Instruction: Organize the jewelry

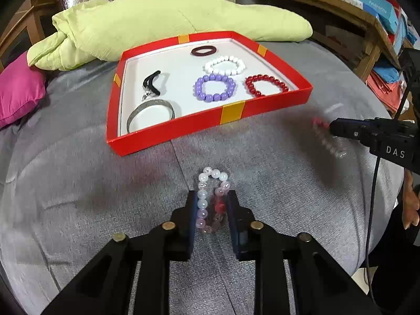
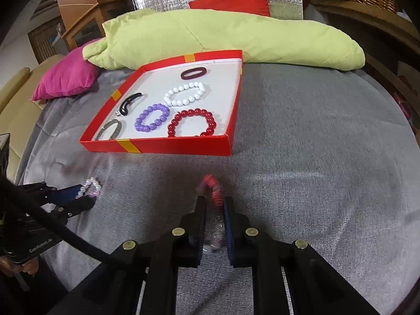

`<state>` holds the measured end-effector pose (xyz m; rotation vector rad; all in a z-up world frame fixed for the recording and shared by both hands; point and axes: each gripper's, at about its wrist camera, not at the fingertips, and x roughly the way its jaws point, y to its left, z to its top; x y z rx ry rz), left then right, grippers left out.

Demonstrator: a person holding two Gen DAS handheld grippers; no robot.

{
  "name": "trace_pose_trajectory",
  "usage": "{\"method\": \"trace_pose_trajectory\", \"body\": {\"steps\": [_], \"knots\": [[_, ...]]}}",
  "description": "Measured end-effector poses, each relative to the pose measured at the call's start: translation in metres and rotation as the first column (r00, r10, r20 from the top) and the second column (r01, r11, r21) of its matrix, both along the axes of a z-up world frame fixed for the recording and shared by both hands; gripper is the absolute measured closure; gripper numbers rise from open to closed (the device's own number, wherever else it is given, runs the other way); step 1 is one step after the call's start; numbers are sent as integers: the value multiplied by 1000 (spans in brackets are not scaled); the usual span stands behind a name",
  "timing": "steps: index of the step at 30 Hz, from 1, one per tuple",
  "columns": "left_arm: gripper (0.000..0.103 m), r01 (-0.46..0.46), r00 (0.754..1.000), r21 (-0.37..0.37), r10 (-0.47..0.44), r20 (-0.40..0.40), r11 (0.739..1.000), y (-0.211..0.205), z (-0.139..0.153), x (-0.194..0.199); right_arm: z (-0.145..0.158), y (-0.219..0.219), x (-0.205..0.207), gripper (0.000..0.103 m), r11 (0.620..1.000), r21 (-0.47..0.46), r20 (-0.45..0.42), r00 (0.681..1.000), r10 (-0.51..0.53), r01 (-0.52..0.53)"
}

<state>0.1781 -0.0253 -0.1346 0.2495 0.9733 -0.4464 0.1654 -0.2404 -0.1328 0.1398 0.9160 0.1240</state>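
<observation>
On grey bedcover [image 1: 78, 183], short of red cardboard tray [image 1: 168, 131]: left gripper [image 1: 212, 197] pinches pale pink-white bead bracelet [image 1: 210, 199]; right gripper [image 2: 213, 204] nearly closed on blurred red-clear bead bracelet [image 2: 214, 191]; a loose pinch on round beads could let either slip out before the tray

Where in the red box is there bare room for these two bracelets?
In the red box, bare floor lies between the black clip and the purple bracelet, and along the far-left corner. The right half is crowded with bracelets.
</observation>
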Motion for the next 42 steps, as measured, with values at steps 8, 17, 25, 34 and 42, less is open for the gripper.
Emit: {"method": "trace_pose_trajectory", "body": {"steps": [8,17,25,34,42], "knots": [[85,14,1000,-9,-13,17,1000,-3,6,-1,1,3,1,89,1000,22,-10,1000,18,-17],[85,5,1000,-4,-5,5,1000,-3,4,2,3,-11,0,31,997,80,-34,999,-6,9],[71,22,1000,10,-22,11,1000,-3,4,-2,0,10,-1,31,997,10,-24,997,71,-71],[47,3,1000,-3,-3,-1,1000,8,6,-2,-12,16,1,86,992,-117,-25,999,39,-41],[42,53,997,-59,-56,-55,997,2,2,-3,-9,2,2,86,999,-51,-30,1000,-1,0]]}}
